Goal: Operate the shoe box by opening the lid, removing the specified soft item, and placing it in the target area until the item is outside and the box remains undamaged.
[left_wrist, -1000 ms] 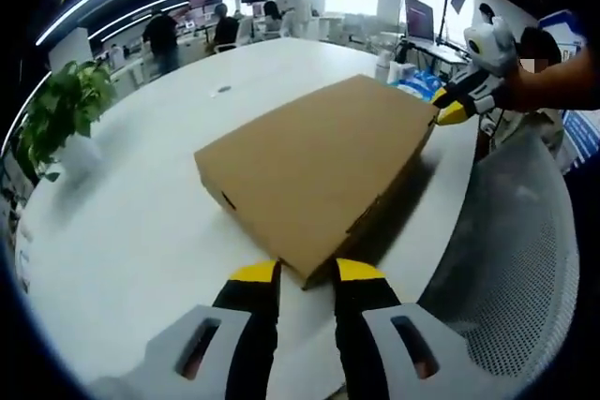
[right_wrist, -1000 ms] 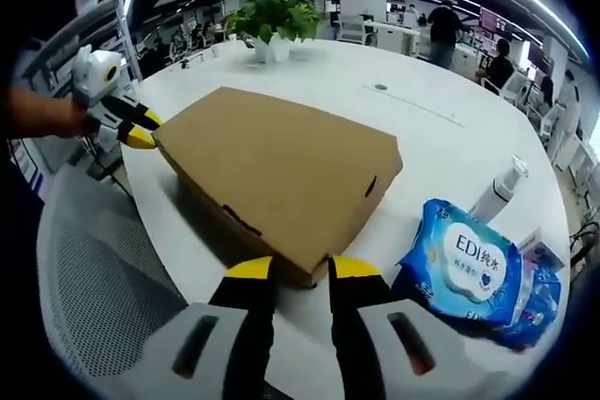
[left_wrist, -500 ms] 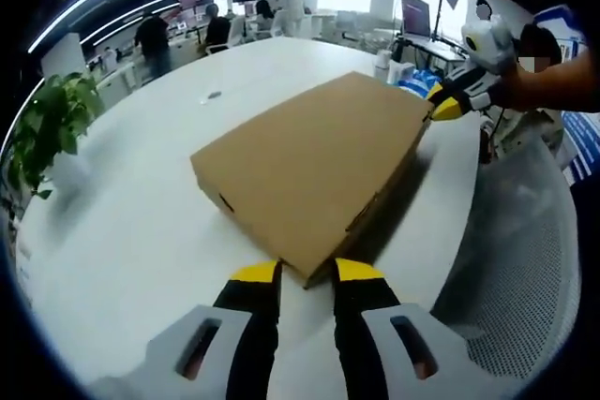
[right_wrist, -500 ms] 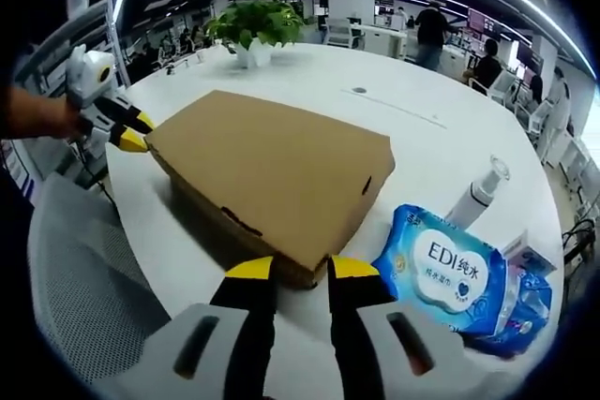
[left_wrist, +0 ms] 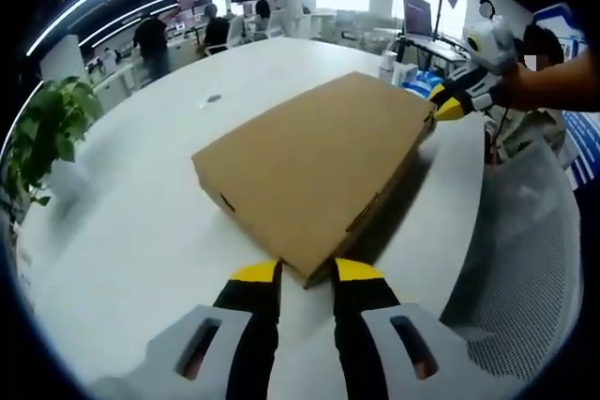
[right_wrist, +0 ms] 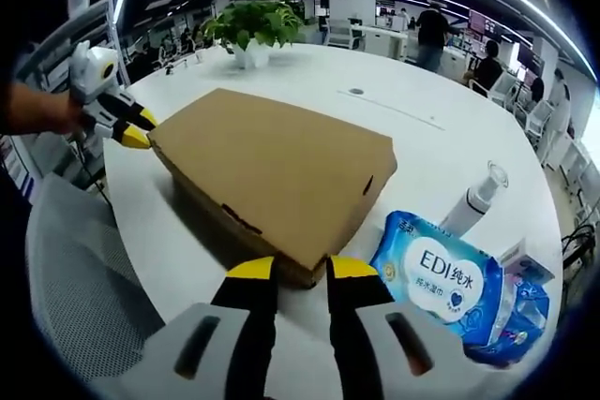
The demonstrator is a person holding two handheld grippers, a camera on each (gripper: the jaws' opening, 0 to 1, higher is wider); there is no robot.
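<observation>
White table (left_wrist: 141, 222) — brown shoe box (left_wrist: 314, 161), lid shut

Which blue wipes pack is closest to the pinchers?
The front wipes pack, with "EDI" on its white label, beside the right gripper. The darker blue pack lies behind it, partly hidden.
</observation>
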